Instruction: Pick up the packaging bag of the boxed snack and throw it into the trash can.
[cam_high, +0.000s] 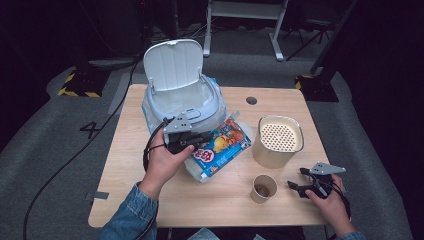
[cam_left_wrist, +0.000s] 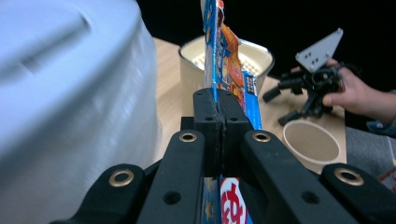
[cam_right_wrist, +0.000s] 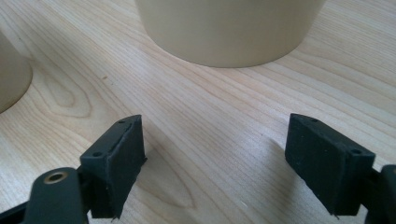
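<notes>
— Two grippers are in play, so which one has the packet?

— The left gripper (cam_high: 192, 141). Its jaws are pressed together on the snack bag (cam_high: 221, 145), pinching the thin foil near one end. In the left gripper view the bag (cam_left_wrist: 223, 56) runs straight away from the jaws, edge-on, so its long axis lines up with the gripper's own reach.

— And where does the bag sit on the table?

— Left of centre, in front of the white rice cooker (cam_high: 182, 97), whose lid stands open. The bag's far end points toward the beige pot (cam_high: 280, 142) with the perforated insert. It looks partly lifted, though from above I can't be sure whether the lower end touches the table (cam_high: 150, 200).

— What does it look like?

— Flat, glossy, blue and orange, with red lettering on a white patch near the held end. The foil looks limp, so I'd expect it to sag.

— The right gripper?

— The right gripper (cam_high: 300, 184) rests near the table's right front corner, jaws apart with nothing between them, just bare wood. The small paper cup (cam_high: 263, 188) is just beside it; the pot stands behind.

— So which hand is nearer the cooker?

— The left, clearly. The cooker's bowl lies just behind and left of the held bag.
</notes>
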